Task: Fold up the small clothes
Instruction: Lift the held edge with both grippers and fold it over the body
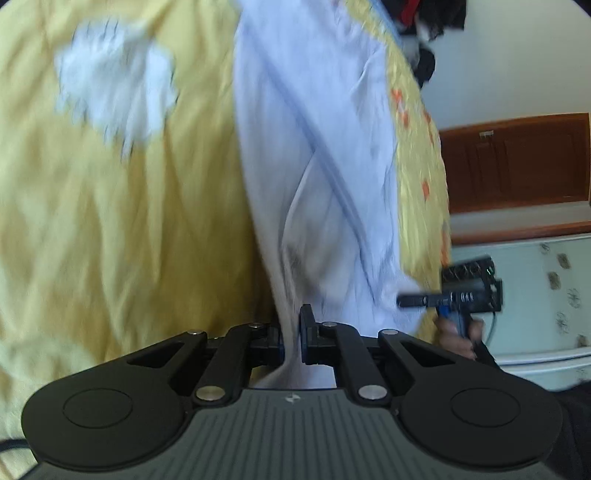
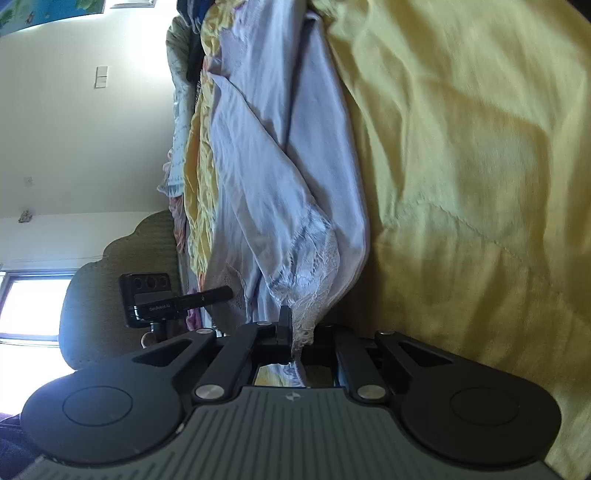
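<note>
A pale lavender garment [image 1: 314, 147] with a lace hem hangs stretched over the yellow bedspread [image 1: 122, 229]. My left gripper [image 1: 292, 332] is shut on one edge of it. My right gripper [image 2: 295, 332] is shut on its lace-trimmed edge [image 2: 314, 269]; the garment [image 2: 266, 166] runs away from the fingers. Each gripper shows in the other's view: the right one [image 1: 410, 300] at the garment's lower right, the left one [image 2: 225, 293] at its lower left. The left wrist view is motion-blurred.
A white crumpled cloth [image 1: 114, 85] lies on the bedspread to the left. Dark clothes [image 1: 424, 22] are piled at the far end. A brown wooden door [image 1: 517, 162] and a padded headboard [image 2: 122, 280] stand beyond the bed edge.
</note>
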